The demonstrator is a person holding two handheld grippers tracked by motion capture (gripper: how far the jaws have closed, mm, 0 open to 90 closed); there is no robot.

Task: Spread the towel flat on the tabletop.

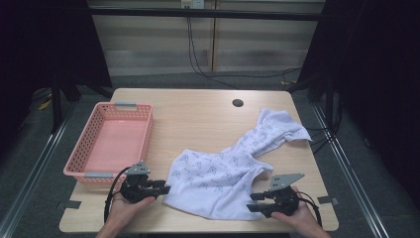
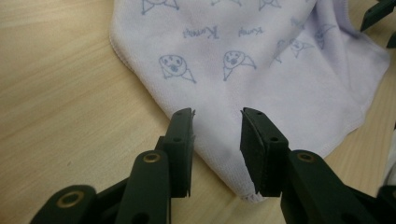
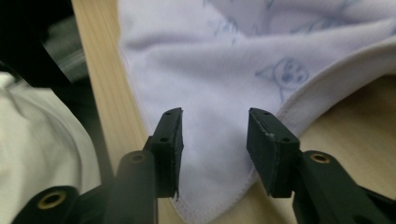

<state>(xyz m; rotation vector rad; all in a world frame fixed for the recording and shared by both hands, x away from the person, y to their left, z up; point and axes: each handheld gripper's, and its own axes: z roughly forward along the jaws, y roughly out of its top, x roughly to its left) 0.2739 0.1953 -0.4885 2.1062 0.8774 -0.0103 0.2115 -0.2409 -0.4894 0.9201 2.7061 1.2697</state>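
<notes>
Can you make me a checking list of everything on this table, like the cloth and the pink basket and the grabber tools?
Surface: light wooden table, round hole near its far edge.
Job's things: white printed cloth, rumpled, lying right of centre.
Clutter: pink basket at left, nothing seen inside.
Grippers: left tool open, a cloth corner between its jaws; right tool open, another corner between its jaws.
Cables: black cable trails from the left tool; more cables on the floor behind.
Surroundings: grey floor, dark curtains at both sides.

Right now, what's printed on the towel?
White towel with small blue-grey cartoon dog faces and script words; clearest in the left gripper view.
</notes>
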